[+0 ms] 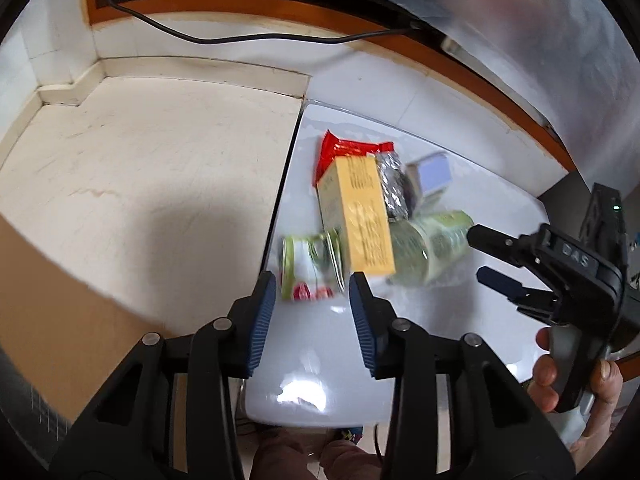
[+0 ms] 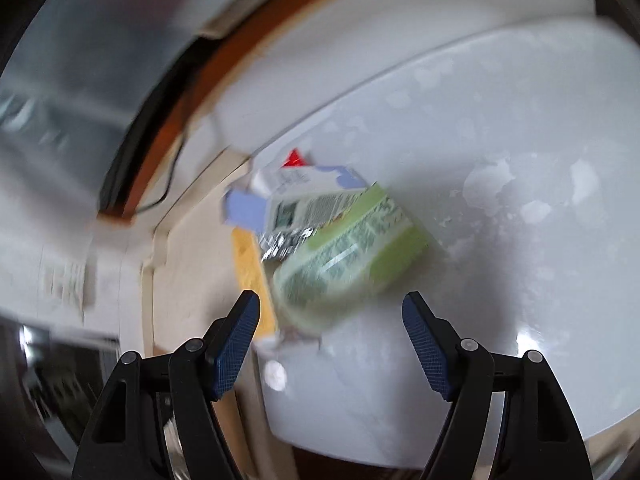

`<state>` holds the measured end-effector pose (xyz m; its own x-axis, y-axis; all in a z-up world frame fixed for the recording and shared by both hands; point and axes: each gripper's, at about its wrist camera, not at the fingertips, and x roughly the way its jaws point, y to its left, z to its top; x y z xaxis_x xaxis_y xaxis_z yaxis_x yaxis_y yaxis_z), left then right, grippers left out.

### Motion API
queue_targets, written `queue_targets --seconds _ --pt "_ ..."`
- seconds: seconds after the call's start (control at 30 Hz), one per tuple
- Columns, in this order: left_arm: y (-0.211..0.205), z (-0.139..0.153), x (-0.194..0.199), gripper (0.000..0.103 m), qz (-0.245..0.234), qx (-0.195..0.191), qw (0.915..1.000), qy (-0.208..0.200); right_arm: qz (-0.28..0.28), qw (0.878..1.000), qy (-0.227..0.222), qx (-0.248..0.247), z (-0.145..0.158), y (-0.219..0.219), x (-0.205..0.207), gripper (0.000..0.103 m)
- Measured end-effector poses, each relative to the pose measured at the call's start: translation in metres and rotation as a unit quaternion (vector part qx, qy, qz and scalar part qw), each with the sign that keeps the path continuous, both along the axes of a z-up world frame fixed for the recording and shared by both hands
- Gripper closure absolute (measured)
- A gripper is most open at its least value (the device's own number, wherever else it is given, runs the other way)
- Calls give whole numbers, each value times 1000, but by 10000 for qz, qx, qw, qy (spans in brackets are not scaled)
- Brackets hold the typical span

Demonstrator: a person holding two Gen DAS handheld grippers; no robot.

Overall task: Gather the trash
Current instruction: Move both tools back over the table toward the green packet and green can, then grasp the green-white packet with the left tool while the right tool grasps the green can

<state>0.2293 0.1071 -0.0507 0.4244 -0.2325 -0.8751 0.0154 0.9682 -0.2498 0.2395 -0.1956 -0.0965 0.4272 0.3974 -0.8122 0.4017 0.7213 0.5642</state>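
A glossy white table [image 1: 460, 184] stands over beige floor [image 1: 160, 168], beside white walls [image 1: 240, 48].

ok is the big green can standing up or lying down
Lying down. The green can rests on its side on the white table, its label running sideways, next to the yellow box. The right wrist view also shows it tipped over.

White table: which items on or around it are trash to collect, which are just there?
Trash to collect:
- yellow box
- small can
- green can
- red wrapper
- foil wrapper
- pale blue carton

Just there:
- white table
- black cable
- cardboard
- left hand-held gripper and right hand-held gripper, both open and empty
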Motion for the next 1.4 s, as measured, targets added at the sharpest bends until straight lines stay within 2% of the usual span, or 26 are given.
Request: queue_targets --seconds 0.2,0.37,0.63,0.83,0.93,1.07,1.2,1.4 --pt "12 -22 36 69 25 -171 9998 118 -500 9979 409 28 -29 5 41 27" --pt "18 -31 48 69 48 -365 9991 202 -367 9966 725 -141 -51 18 61 27" --pt "16 -53 56 69 -117 -759 9955 547 77 9971 497 -579 -51 39 66 30" --pt "8 -73 52 68 -421 -790 9926 821 381 9949 361 -865 -47 43 55 31" --pt "9 -84 50 67 -427 -1049 9885 1001 484 9941 307 -924 -45 40 49 32" --pt "9 -93 52 59 -305 -1233 9862 1062 668 9924 129 -1024 -39 37 36 35" --pt "3 -95 53 57 -327 -1191 9864 1081 821 9911 47 -1051 -32 34 28 37" --pt "-4 -96 57 47 -328 -1195 9861 1107 1047 9875 -83 -1178 -22 33 16 38"
